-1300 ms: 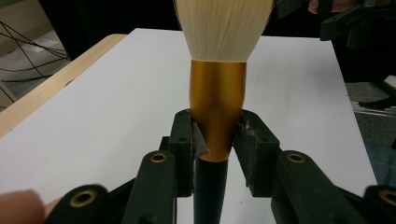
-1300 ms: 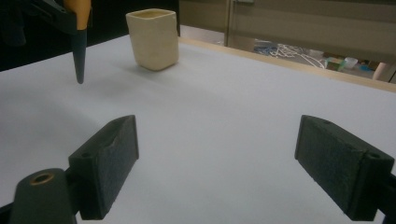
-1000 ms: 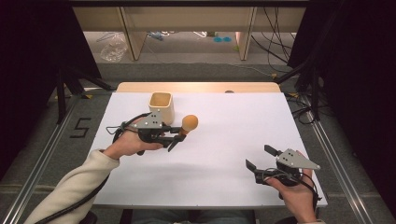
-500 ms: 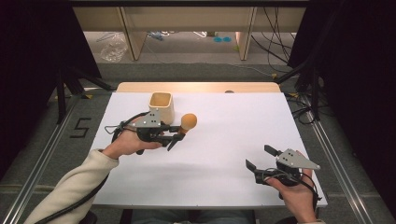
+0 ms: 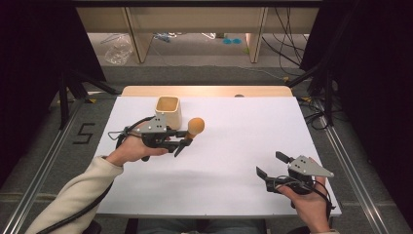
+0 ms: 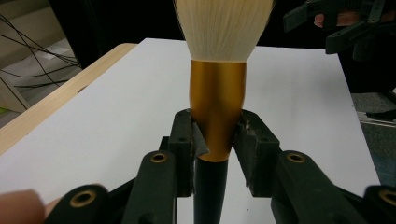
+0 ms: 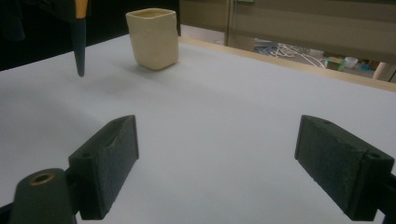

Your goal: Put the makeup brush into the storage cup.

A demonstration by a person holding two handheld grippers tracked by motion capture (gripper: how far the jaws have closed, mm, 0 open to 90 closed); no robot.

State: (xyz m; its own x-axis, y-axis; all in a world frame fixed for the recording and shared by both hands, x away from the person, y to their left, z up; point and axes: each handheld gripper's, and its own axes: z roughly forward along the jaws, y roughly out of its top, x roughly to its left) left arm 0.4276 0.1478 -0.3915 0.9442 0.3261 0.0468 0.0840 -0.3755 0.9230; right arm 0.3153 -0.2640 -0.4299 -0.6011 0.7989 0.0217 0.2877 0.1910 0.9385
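A makeup brush [image 5: 195, 126] with pale bristles, a gold ferrule [image 6: 217, 98] and a dark handle is held upright above the white table [image 5: 243, 122], bristles on top. My left gripper [image 5: 182, 142] is shut on the ferrule's lower end, just right of a cream square cup [image 5: 168, 110] that stands upright. In the right gripper view the cup [image 7: 153, 38] sits far left, with the brush's handle tip [image 7: 80, 44] hanging above the table beside it. My right gripper [image 5: 272, 165] rests at the table's front right, open, with nothing between its pads [image 7: 108, 165].
A wooden strip [image 5: 204, 90] runs along the table's far edge. Beyond it the floor holds cables [image 5: 287, 29] and a crumpled plastic bag [image 5: 117, 48]. Metal rails [image 5: 53, 146] flank the table on both sides.
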